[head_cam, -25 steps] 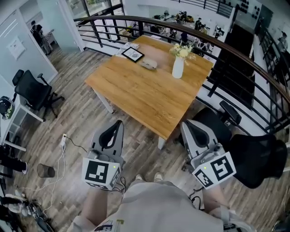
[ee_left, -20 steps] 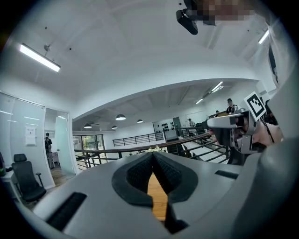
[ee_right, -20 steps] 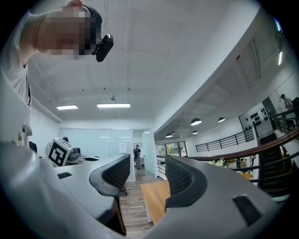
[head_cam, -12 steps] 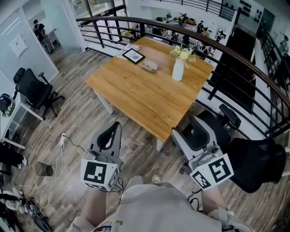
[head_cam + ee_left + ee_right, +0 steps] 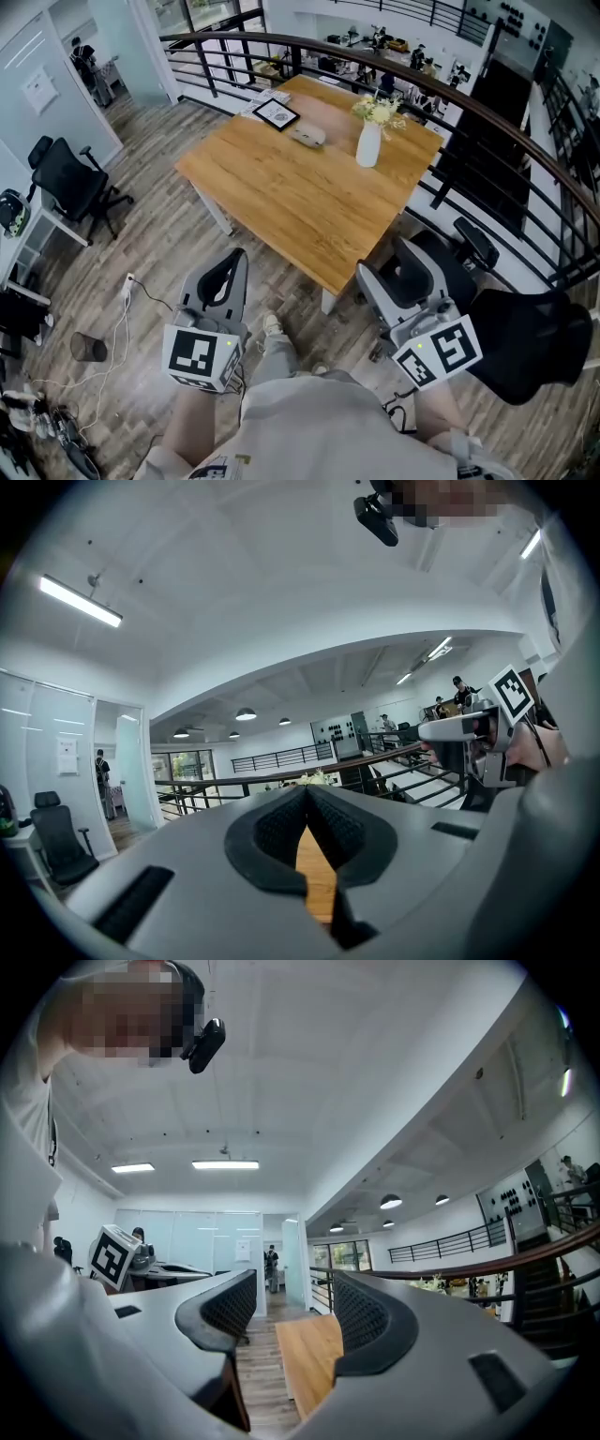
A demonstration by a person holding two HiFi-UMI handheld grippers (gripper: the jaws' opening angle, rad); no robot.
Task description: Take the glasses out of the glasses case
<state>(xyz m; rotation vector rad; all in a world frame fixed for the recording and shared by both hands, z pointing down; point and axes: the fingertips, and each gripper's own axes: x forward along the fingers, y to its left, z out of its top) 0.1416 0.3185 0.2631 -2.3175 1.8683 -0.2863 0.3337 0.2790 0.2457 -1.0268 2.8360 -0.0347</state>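
Glasses case [image 5: 307, 135]: far on wooden table [image 5: 281, 192]; likely light, stiff shell, slippery; grasp across narrow width; left gripper [image 5: 240, 263] clenched, empty; right gripper [image 5: 385, 263] jaws just opened, empty.

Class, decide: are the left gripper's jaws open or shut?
Shut: on the left gripper the dark pads meet at their tips, nothing between them.

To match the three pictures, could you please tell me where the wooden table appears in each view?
Head view: the wooden table fills the upper centre.
Left gripper view: a narrow strip of it shows low in the centre, below the shut left tongs.
Right gripper view: one corner shows low in the centre, between the open right tongs.
Shared landmark: the dark curved railing behind the table.
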